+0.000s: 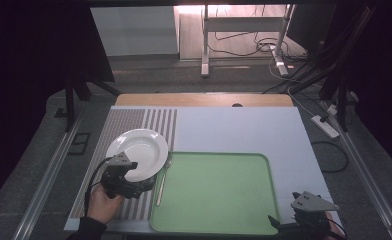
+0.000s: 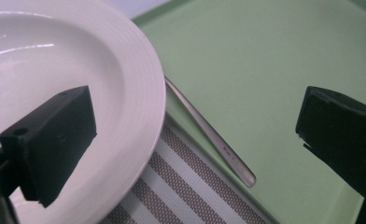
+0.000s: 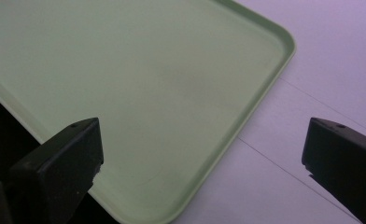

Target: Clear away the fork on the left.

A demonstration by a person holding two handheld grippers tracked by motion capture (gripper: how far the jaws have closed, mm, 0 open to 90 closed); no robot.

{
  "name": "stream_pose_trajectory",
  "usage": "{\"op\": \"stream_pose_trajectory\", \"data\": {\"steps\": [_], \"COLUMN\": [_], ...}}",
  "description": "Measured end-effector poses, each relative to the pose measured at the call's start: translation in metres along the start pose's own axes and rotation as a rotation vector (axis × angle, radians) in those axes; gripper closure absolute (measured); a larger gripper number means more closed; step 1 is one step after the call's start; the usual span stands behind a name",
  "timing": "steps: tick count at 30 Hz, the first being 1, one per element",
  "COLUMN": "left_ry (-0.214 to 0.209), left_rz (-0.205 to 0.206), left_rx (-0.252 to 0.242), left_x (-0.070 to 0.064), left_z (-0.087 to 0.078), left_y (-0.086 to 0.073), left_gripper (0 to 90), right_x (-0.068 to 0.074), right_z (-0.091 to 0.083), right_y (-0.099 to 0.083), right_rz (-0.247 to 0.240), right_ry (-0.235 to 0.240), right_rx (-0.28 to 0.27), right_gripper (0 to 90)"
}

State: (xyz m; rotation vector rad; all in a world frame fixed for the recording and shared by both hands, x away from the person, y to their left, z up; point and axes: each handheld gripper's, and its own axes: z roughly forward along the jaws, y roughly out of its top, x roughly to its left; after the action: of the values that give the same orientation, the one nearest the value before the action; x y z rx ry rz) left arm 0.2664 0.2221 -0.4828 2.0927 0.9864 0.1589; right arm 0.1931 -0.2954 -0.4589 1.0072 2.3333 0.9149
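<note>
Plate (image 1: 138, 152) first: I see the white dish at centre left of the high view, sitting on the striped grey mat (image 1: 134, 122), its right edge just beside the green tray (image 1: 219, 227). My left gripper (image 1: 134, 176) sits at the plate's lower rim, with the hand (image 1: 103, 202) behind it at the lower left. In the left gripper view its jaws stand wide apart and hold nothing; the left jaw hangs over the plate's bowl, the right one over the tray. A slim metal utensil handle (image 2: 214, 135) lies between them, running from the plate's edge across the tray's left rim; I cannot tell which kind of utensil it is. My right gripper (image 1: 304, 220) is at the lower right of the high view, by the tray's near right corner. Its jaws are also spread wide and empty, straddling the tray's rounded corner (image 3: 284, 42) and the pale table cover (image 3: 321, 79).
</note>
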Motion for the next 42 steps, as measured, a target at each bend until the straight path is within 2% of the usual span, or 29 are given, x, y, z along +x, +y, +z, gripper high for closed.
{"op": "stream_pose_trajectory", "data": {"steps": [6, 8, 14, 24, 33, 42], "left_ry": [-0.007, 0.000, -0.015, -0.010, -0.014, -0.025], "left_rz": [-0.019, -0.033, -0.085, -0.130, -0.155, -0.161], "left_rx": [-0.001, -0.008, -0.040, -0.051, -0.059, -0.074], "left_x": [-0.001, -0.001, 0.001, 0.000, -0.001, -0.004], "left_z": [-0.007, -0.011, -0.023, -0.035, -0.042, -0.048], "left_y": [-0.009, -0.012, -0.024, -0.041, -0.053, -0.064], "left_gripper": [0.0, 0.0, 0.0, 0.0, 0.0, 0.0], "right_x": [0.000, 0.001, 0.001, 0.001, 0.002, 0.002], "right_z": [0.000, 0.000, 0.000, 0.000, 0.000, 0.000], "right_y": [0.000, 0.000, 0.000, 0.000, 0.000, 0.000], "right_rz": [-0.006, -0.006, -0.007, -0.012, -0.016, -0.018], "right_ry": [-0.002, -0.002, -0.003, -0.004, -0.005, -0.006], "right_rx": [0.006, 0.009, 0.007, 0.006, 0.007, 0.010], "right_gripper": [0.0, 0.0, 0.0, 0.0, 0.0, 0.0]}}
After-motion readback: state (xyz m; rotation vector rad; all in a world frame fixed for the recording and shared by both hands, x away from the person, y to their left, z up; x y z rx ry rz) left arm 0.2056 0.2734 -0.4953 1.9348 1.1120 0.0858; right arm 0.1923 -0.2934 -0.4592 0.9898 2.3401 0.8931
